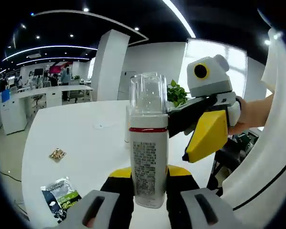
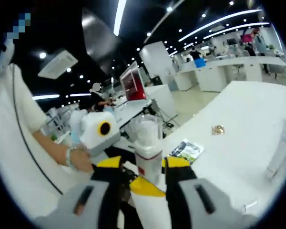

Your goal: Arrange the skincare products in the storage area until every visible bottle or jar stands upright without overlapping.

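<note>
Between the jaws of the left gripper point(image 1: 150, 191), clamped low on its body: spray bottle point(image 1: 148, 148), long axis upright, lifted above white table point(image 1: 81, 138). Right gripper point(image 2: 143, 177) closed around its neck, just beside.

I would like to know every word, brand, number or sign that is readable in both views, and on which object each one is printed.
No text can be read.
Bottle held between the left tool's jaws: fine print on the label, too small and blurred.
Dark sachet on the white table: markings blurred, unreadable.
Small gold packet: no legible text.
White tube at the table's edge: print unreadable.
</note>
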Demonstrator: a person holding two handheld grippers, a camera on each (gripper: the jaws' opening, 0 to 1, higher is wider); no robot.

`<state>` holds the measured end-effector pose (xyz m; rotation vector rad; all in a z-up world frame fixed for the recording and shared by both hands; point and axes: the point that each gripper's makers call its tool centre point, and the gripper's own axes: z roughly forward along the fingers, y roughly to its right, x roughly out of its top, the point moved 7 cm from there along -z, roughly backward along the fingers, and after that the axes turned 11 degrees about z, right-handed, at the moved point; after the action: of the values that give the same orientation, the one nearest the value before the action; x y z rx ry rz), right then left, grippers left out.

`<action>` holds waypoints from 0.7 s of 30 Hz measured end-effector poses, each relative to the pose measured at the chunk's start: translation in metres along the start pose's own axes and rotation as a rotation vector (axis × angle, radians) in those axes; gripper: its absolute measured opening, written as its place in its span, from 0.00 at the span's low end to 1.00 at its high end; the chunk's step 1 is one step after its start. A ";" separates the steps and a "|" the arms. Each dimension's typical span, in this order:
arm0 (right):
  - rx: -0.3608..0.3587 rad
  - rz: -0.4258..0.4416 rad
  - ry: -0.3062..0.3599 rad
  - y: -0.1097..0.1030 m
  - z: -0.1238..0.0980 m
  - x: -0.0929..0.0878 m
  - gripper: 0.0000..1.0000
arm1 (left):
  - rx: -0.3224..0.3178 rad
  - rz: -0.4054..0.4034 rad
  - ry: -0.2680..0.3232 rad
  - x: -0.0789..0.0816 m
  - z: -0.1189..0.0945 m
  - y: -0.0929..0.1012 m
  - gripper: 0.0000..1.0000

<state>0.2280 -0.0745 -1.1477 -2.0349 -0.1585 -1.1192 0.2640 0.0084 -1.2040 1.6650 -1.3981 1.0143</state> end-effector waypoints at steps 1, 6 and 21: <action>-0.047 -0.011 0.006 0.003 -0.002 0.002 0.31 | -0.001 0.004 0.000 0.001 0.005 0.003 0.23; -0.092 0.062 0.045 0.012 -0.004 0.008 0.24 | -0.004 0.083 -0.013 0.008 0.009 0.007 0.23; -0.183 0.077 0.084 0.026 -0.023 -0.010 0.21 | -0.016 0.102 -0.038 -0.009 0.021 0.017 0.38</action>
<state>0.2184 -0.1059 -1.1639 -2.1296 0.0670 -1.2053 0.2492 -0.0091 -1.2203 1.6223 -1.5255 1.0305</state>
